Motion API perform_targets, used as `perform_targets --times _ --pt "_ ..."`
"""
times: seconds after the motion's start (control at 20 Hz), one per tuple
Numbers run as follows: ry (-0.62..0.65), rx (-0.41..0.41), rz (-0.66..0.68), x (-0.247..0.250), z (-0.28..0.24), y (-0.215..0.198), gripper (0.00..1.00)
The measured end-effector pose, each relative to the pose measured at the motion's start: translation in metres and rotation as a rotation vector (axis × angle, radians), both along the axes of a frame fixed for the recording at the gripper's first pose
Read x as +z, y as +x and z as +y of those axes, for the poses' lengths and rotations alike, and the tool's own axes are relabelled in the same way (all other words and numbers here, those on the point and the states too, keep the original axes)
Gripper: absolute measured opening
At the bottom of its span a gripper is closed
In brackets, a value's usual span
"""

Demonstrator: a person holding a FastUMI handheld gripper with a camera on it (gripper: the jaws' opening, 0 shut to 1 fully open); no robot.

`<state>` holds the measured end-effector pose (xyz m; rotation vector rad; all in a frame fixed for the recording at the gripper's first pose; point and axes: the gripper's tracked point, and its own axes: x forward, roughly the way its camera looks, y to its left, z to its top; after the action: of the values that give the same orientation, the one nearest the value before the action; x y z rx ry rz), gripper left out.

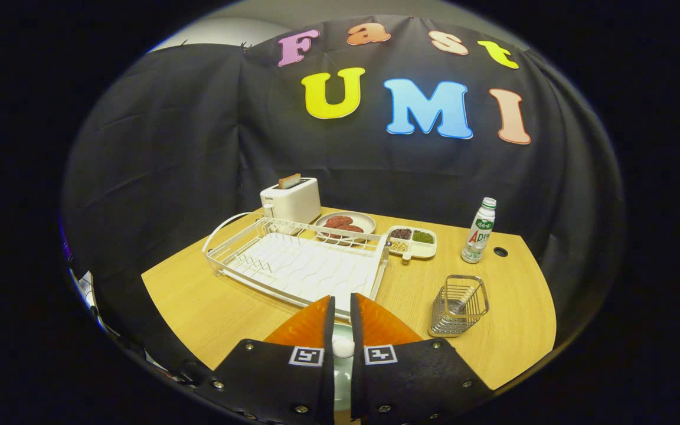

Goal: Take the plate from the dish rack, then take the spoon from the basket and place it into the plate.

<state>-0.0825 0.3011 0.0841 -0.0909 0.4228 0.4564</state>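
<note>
Plate rim (343, 367) looks pinched edge-on between the clenched tongs (343, 298), just short of the dish rack (298, 265). Lay it flat on the open surface (210, 307) beside the basket (459, 306) holding the spoon (457, 303), keeping it level until it rests.

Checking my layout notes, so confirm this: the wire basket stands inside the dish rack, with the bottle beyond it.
Wrong on one point. The basket stands on the table, to the right of the rack, not inside it; the bottle is indeed beyond it. The gripper view shows this. The gripper has its fingers close together just before the rack, with something pale between them.
</note>
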Motion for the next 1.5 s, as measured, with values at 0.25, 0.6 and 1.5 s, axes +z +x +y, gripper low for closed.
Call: perform_targets --times 0.25,0.6,1.5 --pt "-0.010 0.039 0.026 -0.013 0.020 0.001 0.11" --pt "-0.016 0.096 0.041 -0.024 0.050 0.013 0.11" --pt "-0.029 -0.071 -0.030 0.014 -0.007 0.039 0.33"
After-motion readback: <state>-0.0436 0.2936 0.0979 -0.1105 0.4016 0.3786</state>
